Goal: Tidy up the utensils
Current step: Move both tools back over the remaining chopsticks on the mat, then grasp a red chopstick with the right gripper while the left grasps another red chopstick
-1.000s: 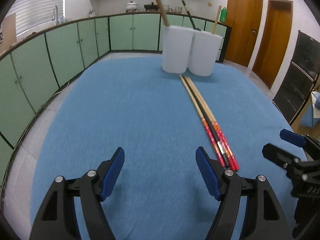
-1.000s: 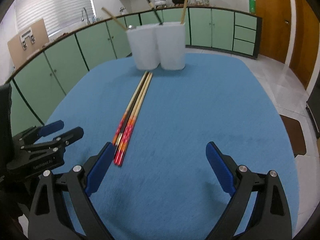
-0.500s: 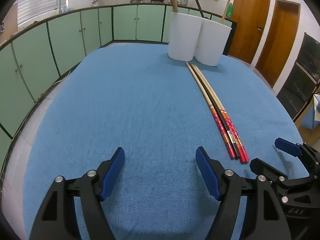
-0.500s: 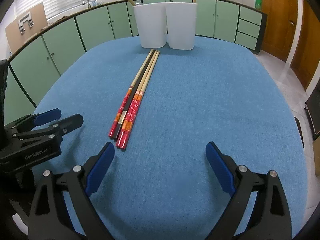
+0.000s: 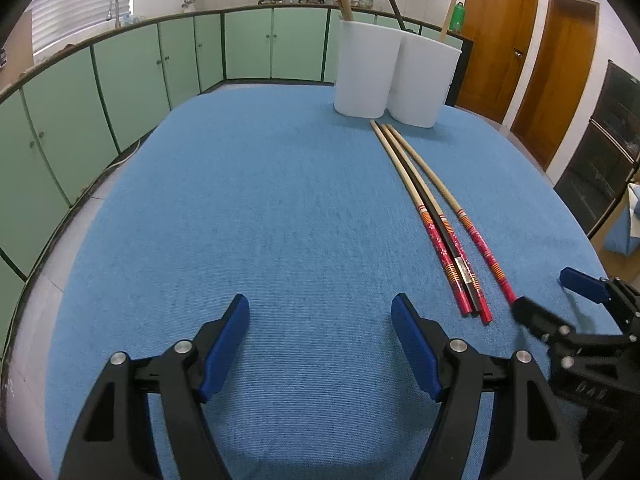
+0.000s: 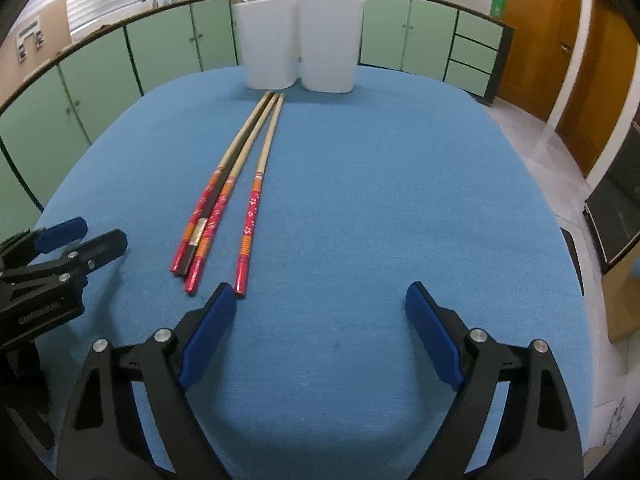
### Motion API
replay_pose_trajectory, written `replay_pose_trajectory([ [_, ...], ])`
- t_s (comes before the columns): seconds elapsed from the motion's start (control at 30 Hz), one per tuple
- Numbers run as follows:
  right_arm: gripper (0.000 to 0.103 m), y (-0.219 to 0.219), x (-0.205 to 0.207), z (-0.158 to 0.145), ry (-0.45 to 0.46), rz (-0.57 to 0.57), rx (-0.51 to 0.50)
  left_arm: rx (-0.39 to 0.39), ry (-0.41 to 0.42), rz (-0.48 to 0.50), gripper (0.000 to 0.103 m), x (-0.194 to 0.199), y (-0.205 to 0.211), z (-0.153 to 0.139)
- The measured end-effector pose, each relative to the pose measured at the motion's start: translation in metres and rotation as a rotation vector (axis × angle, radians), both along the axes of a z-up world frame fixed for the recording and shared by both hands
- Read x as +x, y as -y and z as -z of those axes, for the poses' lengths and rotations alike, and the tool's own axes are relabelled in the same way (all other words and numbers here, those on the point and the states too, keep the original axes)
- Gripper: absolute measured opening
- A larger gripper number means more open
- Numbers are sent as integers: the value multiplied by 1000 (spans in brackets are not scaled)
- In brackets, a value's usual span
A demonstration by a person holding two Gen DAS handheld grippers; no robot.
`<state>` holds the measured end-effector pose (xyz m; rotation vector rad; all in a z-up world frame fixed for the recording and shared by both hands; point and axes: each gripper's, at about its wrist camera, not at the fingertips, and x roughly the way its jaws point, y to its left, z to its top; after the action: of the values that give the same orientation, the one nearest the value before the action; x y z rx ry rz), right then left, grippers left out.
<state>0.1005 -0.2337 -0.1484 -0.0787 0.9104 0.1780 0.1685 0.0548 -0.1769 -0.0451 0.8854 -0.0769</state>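
Our right claw stands spread with nothing between its blue pads, though its jaws have just been closing a little; the red butt end of the lone chopstick lies just off the tip of its left pad at about eleven o'clock. Our left claw is spread too, empty, over bare blue cloth. Out from the right claw, the other chopsticks lie bundled at ten o'clock, three or four of them as far as we can tell, pale tips running toward twelve o'clock and stopping just short of the two white holders at the far edge of the table, which already hold a few sticks. We judge the step in hand to be picking up the lone chopstick. To do it well we should shift the right claw toward ten o'clock until the red handle sits squarely between the pads, lower the tips to the cloth, then squeeze across the stick's width, not along it. Gripping well up the patterned handle leaves the tip free to drop into a holder.
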Motion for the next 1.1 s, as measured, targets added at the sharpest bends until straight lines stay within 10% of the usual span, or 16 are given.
replay_pose_trajectory([
  [1.1,6,-24,-3,-1,-4,-124,73,26,-2,17,72,0,5,0],
])
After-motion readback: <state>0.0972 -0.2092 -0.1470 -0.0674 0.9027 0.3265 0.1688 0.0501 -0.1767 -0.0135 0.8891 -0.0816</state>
